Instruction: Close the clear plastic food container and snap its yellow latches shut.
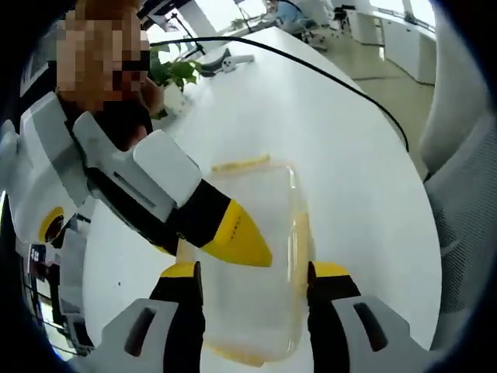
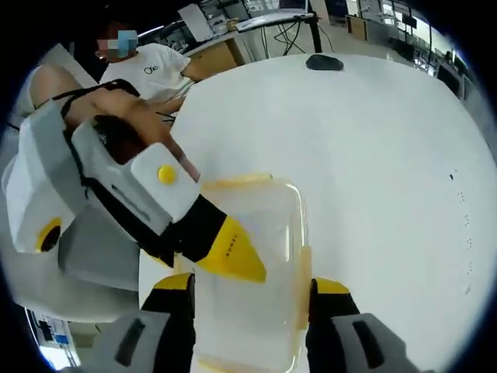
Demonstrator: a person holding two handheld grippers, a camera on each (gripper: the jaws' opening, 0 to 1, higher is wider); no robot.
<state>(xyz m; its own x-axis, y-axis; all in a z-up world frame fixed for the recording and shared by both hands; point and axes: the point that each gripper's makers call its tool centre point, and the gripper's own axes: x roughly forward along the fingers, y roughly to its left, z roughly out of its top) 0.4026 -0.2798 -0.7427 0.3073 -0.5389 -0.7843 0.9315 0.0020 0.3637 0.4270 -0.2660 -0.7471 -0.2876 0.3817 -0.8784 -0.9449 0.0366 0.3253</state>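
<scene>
While the container [image 1: 256, 210] sits lidded on the white table [image 1: 326, 116], the left gripper [image 1: 255, 272] and right gripper [image 2: 252, 284] straddle it wide open, holding nothing; latching looks next, pressing each yellow latch [image 1: 301, 241] down.

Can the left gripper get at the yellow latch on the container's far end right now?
Probably yes. The left gripper straddles the clear food container, and the far-end yellow latch lies ahead on the white table. The right gripper rests on the lid, short of that latch.

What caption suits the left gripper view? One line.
Left tongs straddle the clear container on the white table; right tongs' yellow tip rests on its lid.
</scene>
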